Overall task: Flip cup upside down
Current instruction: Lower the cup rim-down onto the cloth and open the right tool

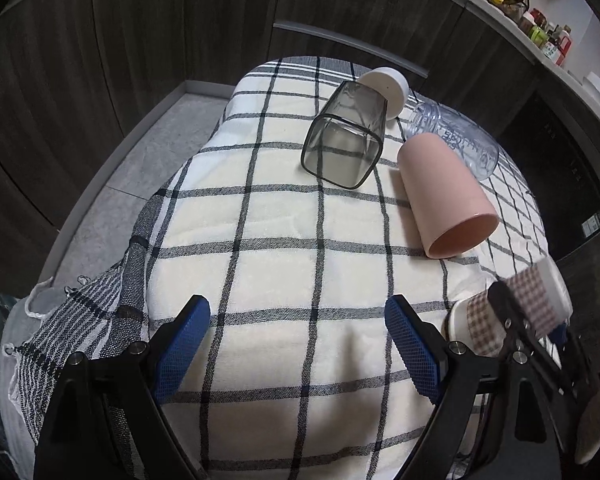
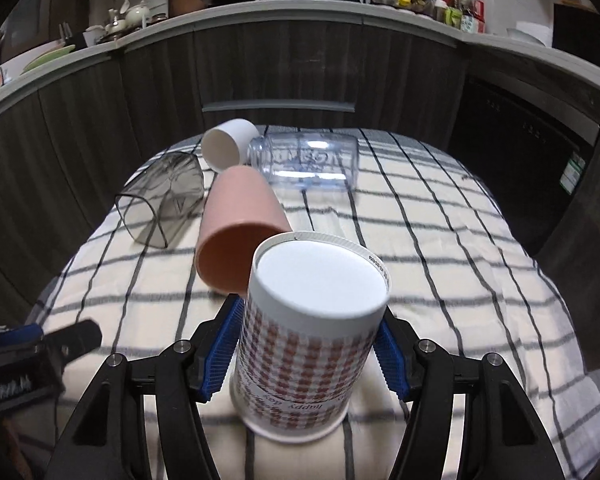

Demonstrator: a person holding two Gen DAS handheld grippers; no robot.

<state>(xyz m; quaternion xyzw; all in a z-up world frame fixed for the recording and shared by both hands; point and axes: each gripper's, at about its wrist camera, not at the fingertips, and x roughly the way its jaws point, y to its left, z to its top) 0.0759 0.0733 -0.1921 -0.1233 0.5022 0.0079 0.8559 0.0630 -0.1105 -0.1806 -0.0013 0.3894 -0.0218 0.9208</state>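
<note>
A white paper cup with a red check pattern [image 2: 308, 340] stands upside down on the checked cloth, base up, a little tilted. My right gripper [image 2: 310, 354] has a blue pad on each side of it and grips it. The same cup [image 1: 516, 308] shows at the right edge of the left wrist view, behind the right gripper's black fingers. My left gripper [image 1: 298, 348] is open and empty, low over the cloth near its front edge.
A pink cup [image 2: 240, 236], a smoky square cup [image 2: 162, 200], a white cup [image 2: 228, 144] and a clear jar [image 2: 312, 160] lie on their sides at the back of the cloth [image 2: 440, 240]. Dark cabinets and a cluttered counter [image 2: 300, 4] stand behind.
</note>
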